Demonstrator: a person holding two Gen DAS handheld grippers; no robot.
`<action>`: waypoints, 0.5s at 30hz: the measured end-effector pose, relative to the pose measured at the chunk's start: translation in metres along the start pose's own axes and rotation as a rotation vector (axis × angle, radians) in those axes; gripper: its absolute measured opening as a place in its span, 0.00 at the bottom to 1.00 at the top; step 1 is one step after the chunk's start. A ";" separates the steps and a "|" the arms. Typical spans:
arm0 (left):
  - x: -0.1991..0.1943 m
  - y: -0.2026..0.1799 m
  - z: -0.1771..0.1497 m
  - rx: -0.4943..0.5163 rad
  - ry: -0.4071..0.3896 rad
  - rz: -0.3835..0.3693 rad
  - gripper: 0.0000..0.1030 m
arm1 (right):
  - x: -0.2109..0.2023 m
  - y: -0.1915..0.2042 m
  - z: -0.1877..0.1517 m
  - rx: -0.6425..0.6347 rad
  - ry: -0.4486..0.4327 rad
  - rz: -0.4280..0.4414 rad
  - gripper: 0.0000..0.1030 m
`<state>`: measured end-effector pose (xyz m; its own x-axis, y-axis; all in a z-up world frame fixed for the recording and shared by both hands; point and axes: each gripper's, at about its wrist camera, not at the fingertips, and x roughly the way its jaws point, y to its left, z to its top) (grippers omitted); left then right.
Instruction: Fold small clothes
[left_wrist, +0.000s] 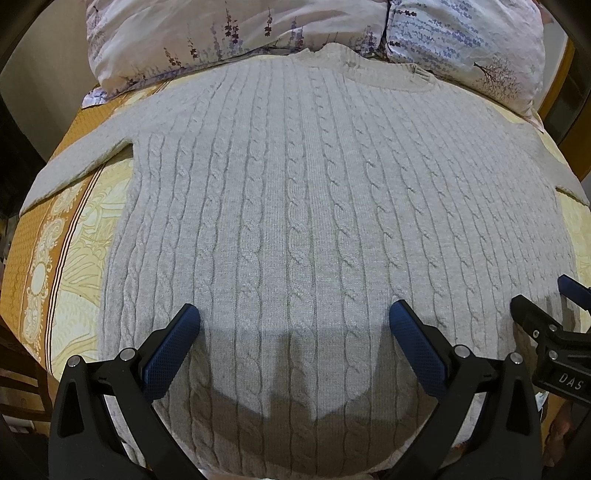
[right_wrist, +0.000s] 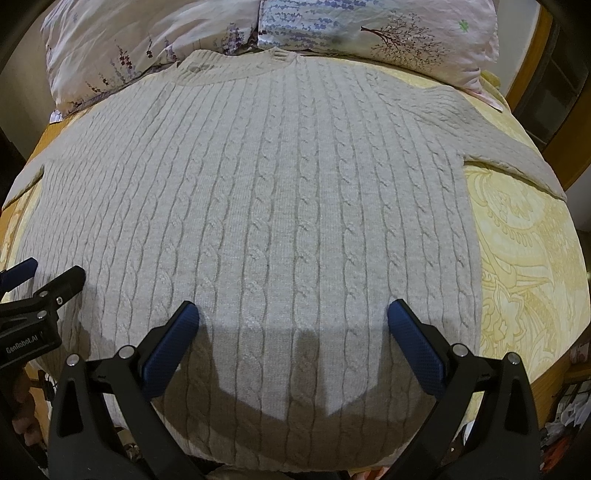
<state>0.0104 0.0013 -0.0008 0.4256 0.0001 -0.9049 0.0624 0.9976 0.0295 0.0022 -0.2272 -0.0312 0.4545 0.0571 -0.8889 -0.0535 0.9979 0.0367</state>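
Note:
A pale grey cable-knit sweater (left_wrist: 295, 192) (right_wrist: 258, 192) lies flat and face up on the bed, collar at the far end, sleeves spread out to both sides. My left gripper (left_wrist: 294, 317) hovers open above its lower part, nothing between the blue pads. My right gripper (right_wrist: 293, 317) hangs open the same way, above the hem area toward the right side. Each gripper shows at the edge of the other's view: the right gripper (left_wrist: 554, 317) low on the right, the left gripper (right_wrist: 40, 284) low on the left. Their shadows fall on the knit near the hem.
A yellow and orange patterned bedspread (left_wrist: 70, 258) (right_wrist: 528, 258) covers the bed under the sweater. Two floral pillows (left_wrist: 221, 40) (right_wrist: 369, 33) lie just behind the collar. A wooden bed frame (right_wrist: 569, 147) curves along the right edge.

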 end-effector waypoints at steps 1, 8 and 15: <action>0.000 0.000 0.000 0.002 0.002 0.000 0.99 | 0.000 0.000 0.000 -0.003 0.001 0.002 0.98; 0.001 0.000 0.007 -0.009 0.001 0.000 0.99 | 0.001 -0.004 -0.003 -0.064 -0.064 0.047 0.98; 0.007 0.002 0.025 -0.033 -0.033 -0.026 0.99 | 0.000 -0.029 0.010 -0.025 -0.096 0.119 0.98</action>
<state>0.0365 0.0020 0.0038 0.4540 -0.0273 -0.8906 0.0442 0.9990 -0.0081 0.0122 -0.2555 -0.0278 0.5261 0.1785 -0.8315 -0.1331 0.9830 0.1268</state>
